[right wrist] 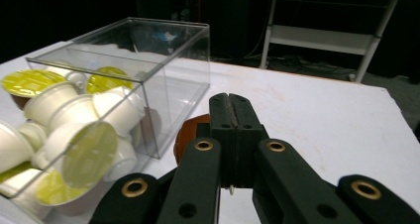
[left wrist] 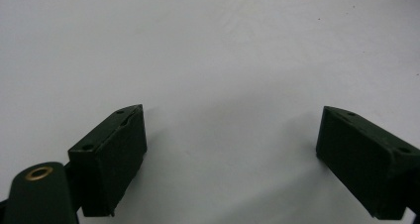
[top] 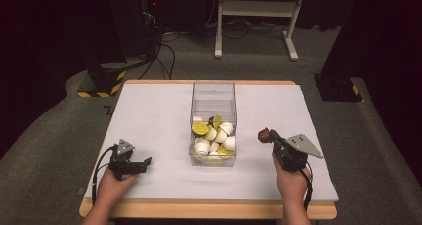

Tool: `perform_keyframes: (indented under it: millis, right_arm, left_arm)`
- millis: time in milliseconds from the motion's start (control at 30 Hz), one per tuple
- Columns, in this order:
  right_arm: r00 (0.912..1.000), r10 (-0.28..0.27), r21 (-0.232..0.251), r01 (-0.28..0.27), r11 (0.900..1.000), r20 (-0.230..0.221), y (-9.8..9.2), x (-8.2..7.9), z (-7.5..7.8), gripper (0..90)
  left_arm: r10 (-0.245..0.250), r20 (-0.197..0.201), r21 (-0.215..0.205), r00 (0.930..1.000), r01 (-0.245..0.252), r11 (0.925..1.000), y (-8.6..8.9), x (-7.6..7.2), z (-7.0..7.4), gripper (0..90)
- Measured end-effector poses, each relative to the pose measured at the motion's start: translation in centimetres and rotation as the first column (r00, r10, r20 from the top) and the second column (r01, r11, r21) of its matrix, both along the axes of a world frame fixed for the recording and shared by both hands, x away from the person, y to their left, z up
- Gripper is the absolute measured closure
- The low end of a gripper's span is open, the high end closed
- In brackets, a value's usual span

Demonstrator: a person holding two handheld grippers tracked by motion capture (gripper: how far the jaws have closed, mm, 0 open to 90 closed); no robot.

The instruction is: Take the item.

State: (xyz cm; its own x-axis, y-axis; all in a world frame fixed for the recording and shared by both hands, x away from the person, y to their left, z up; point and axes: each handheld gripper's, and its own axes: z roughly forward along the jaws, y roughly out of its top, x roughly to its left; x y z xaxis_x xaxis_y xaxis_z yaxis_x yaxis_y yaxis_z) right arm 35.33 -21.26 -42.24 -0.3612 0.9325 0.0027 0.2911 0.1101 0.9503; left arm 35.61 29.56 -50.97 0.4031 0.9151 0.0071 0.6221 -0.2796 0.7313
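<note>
A clear plastic box [top: 213, 93] stands mid-table, its near half piled with white and yellow-lidded capsules [top: 213, 140]. My right gripper [top: 272, 136] hovers just right of the box, jaws pressed together, with a brown capsule [top: 263, 135] at their tip. In the right gripper view the brown capsule [right wrist: 189, 133] sits against the left side of the shut jaws of the right gripper [right wrist: 231, 104], seemingly pinched by its rim, close to the box wall [right wrist: 173, 65]. My left gripper [top: 145, 162] rests low at the near left, open; the left gripper [left wrist: 230, 149] has bare white table between its jaws.
The white tabletop [top: 149, 115] has a wooden edge along the front. Beyond the table, a white frame's legs [top: 254, 16], cables and dark equipment stand on grey carpet. The far half of the box holds nothing.
</note>
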Motion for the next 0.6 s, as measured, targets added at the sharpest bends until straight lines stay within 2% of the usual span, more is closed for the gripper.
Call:
perform_keyframes:
  millis: [367, 600]
  right_arm:
    - [0.9984, -0.05, -0.033, 0.049, 0.998, -0.027, -1.0, 0.8, -1.3, 90.0]
    - [0.9936, -0.092, -0.061, 0.088, 0.994, -0.065, -1.7, 1.4, -2.5, 90.0]
  left_arm:
    - [0.0, 0.0, 0.0, 1.0, 0.0, 1.0, 0.0, 0.0, 0.0, 12.4]
    - [0.001, 0.0, 0.0, 1.0, -0.001, 1.0, 0.0, 0.0, 0.0, 12.4]
